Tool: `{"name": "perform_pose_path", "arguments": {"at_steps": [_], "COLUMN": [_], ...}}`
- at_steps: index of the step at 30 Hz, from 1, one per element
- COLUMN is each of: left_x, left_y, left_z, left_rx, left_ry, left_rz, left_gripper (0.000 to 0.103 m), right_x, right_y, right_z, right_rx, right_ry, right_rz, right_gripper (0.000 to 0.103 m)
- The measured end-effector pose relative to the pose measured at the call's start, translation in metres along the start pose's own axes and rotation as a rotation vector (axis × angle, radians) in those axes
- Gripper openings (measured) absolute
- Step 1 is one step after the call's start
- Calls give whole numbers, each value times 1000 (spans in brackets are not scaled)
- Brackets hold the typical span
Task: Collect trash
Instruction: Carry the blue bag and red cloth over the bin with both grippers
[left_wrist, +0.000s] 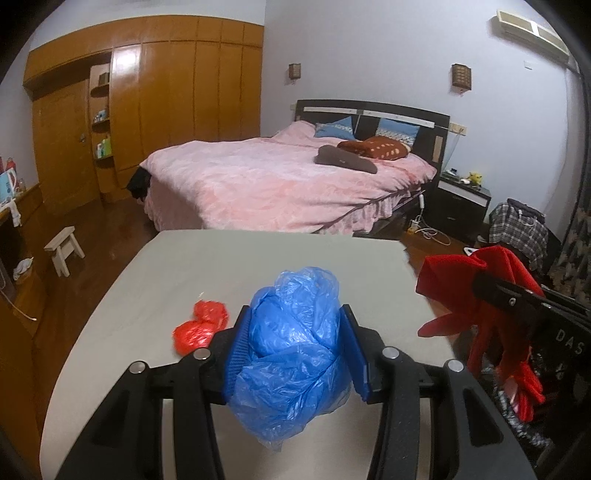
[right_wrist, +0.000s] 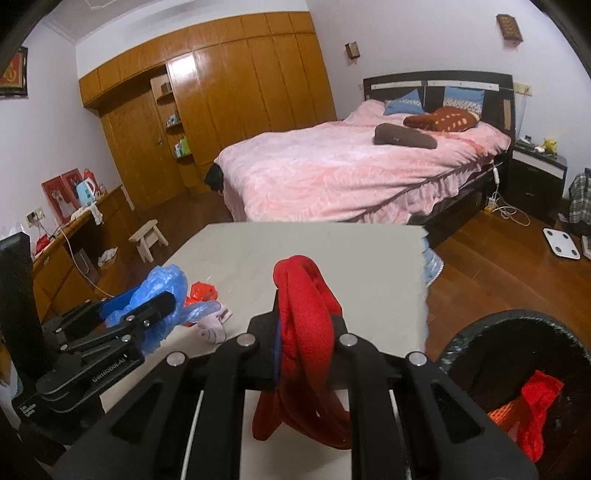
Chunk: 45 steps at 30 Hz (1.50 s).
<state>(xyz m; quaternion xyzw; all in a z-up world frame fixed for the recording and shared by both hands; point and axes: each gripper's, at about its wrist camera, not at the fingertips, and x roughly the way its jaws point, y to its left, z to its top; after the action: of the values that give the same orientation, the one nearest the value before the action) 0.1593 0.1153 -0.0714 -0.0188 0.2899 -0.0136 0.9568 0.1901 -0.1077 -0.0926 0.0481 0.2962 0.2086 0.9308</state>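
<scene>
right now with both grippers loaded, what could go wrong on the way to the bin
1. The blue plastic bag bulges loose past the left gripper; slippery film could slide out.
2. The red fabric piece hangs below the right gripper and might snag the black bin rim.
3. The red plastic scrap and a pale crumpled piece remain on the table, easily missed.

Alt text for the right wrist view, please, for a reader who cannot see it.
The right gripper is shut on a red cloth above a pale table. At left, the left gripper holds a blue plastic bag; at lower right is a black bin, with a pink bed behind.
</scene>
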Motion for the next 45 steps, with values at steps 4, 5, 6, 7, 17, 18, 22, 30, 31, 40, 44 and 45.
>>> {"name": "perform_pose_path", "arguments": {"at_steps": [4, 5, 6, 7, 17, 18, 22, 30, 31, 40, 44, 45], "left_x": [-4, -5, -7, -8, -15, -15, -15, -15, -14, 1, 7, 9], "left_y": [-16, -21, -26, -30, -82, -90, -113, -158, -162, -204, -220, -225], "left_z": [8, 10, 11, 13, 21, 21, 20, 10, 9, -2, -6, -7], "left_rx": [14, 18, 22, 27, 83, 92, 119, 163, 168, 206, 220, 224], "left_ry": [-17, -22, -27, -31, -54, -54, -55, -42, -40, -11, -5, -4], "left_rz": [-27, -38, -48, -55, -140, -154, -193, -277, -285, -372, -408, -417], "left_gripper": [47, 47, 47, 47, 47, 47, 47, 47, 47, 47, 47, 47], "right_x": [-19, -24, -30, -32, -77, -80, -94, -119, -121, -134, -136, -137], "right_y": [-10, -13, -16, -19, -56, -59, -75, -104, -108, -144, -160, -163], "right_z": [5, 6, 7, 8, 8, 7, 3, -9, -11, -34, -44, -46], "right_rx": [7, 8, 11, 12, 40, 42, 56, 81, 83, 135, 161, 164], "right_ry": [-32, -41, -49, -54, -110, -113, -123, -130, -129, -105, -92, -90], "right_rz": [-18, -25, -31, -35, -111, -117, -156, -233, -244, -337, -371, -377], "right_gripper": [12, 12, 12, 12, 12, 12, 12, 12, 12, 12, 12, 12]}}
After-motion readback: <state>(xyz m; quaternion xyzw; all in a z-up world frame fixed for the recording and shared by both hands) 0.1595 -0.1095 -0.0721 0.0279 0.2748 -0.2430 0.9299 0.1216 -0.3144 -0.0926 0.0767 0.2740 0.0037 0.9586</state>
